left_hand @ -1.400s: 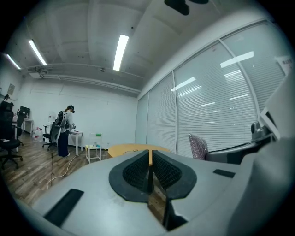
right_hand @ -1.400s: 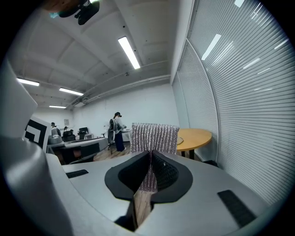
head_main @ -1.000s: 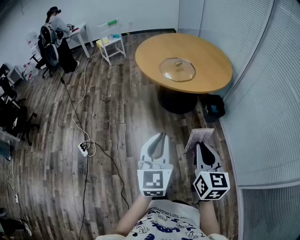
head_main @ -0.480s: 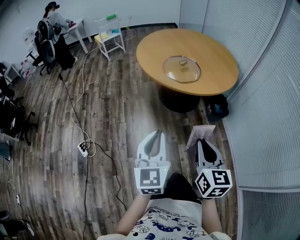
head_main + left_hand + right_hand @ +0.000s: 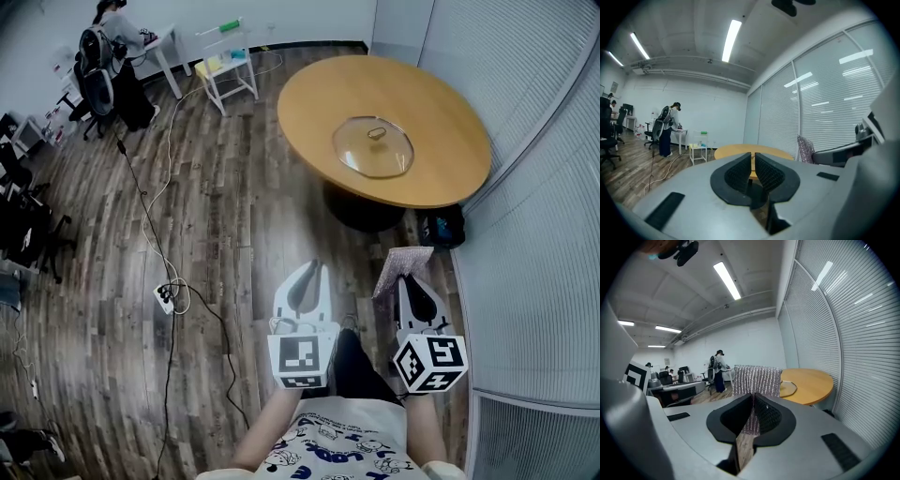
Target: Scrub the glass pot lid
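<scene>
Lid [image 5: 373, 147] sits knob-up on the round tabletop [image 5: 441, 122], well ahead of me, untouched. It's glass, so I judge it stiff, slick, breakable and fairly heavy; best pinned by the knob [image 5: 376, 133] or rim while scrubbing. Right hand-held gripper [image 5: 405, 281] is clamped on a silvery pad [image 5: 401, 265] that sticks out past its tips. Left hand-held gripper [image 5: 305, 279] has its jaws all but together, nothing between. Versus a second ago, tabletop and lid sit nearer and larger in the head view; gripper poses unchanged.
</scene>
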The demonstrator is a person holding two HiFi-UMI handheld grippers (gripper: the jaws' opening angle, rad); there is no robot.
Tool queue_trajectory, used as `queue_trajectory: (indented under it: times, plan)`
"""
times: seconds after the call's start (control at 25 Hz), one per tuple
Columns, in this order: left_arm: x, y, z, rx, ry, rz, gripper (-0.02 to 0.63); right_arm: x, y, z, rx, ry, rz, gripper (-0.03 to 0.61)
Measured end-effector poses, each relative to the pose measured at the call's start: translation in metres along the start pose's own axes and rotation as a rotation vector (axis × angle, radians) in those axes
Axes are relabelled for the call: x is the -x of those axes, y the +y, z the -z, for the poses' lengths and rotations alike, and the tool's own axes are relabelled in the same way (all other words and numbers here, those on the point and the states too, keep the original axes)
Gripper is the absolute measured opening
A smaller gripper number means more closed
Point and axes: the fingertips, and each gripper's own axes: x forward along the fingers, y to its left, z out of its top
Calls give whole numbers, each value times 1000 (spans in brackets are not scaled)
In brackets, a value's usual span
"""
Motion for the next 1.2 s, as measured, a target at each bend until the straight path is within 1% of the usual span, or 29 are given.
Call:
queue_trajectory:
  times: [0.28, 0.64, 1.0, 1.2]
  plan:
    - [-64, -1, -9, 2, 8, -31, 31, -51, -42, -22, -14, 10, -15, 37]
    - [-141, -10, -32, -12, -7, -62, 31, -113, -95, -56, -23, 6, -41, 37]
    - [-193, -18, -30, 4, 13, -89, 31, -153, -130, -70, -20, 14, -69, 37]
    - [-212, -14, -27, 33, 57, -114, 31, -168, -143, -73, -33, 45, -80, 37]
